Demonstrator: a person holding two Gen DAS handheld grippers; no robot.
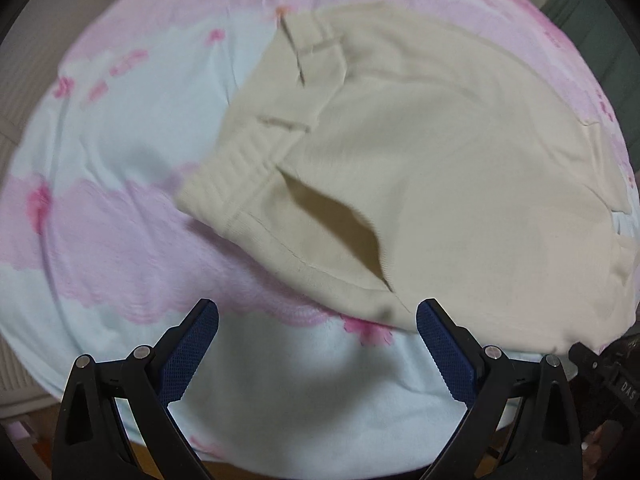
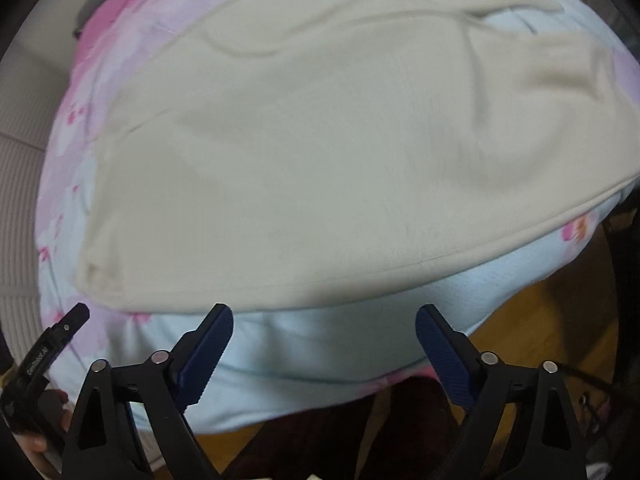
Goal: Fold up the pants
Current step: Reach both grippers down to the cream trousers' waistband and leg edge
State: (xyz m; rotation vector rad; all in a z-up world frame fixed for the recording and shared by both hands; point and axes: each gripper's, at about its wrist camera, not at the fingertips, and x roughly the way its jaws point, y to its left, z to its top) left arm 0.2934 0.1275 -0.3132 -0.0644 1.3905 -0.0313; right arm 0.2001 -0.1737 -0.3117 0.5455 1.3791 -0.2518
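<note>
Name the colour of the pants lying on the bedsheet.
Cream pants, plain; clearest in the right wrist view.

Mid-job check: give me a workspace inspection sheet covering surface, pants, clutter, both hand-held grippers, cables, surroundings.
Surface: pink and pale-blue floral sheet, wrinkled, over a raised pad.
Job's things: cream pants lying flat on the sheet; waistband and gaping pocket towards the left hand-held gripper.
Clutter: nothing seen.
Grippers: left hand-held gripper open, empty, above the sheet beside the waist end; right hand-held gripper open, empty, at the pants' near edge.
Cables: dark cord at right, blurred.
Surroundings: wooden floor below; ribbed pale surface at left.
</note>
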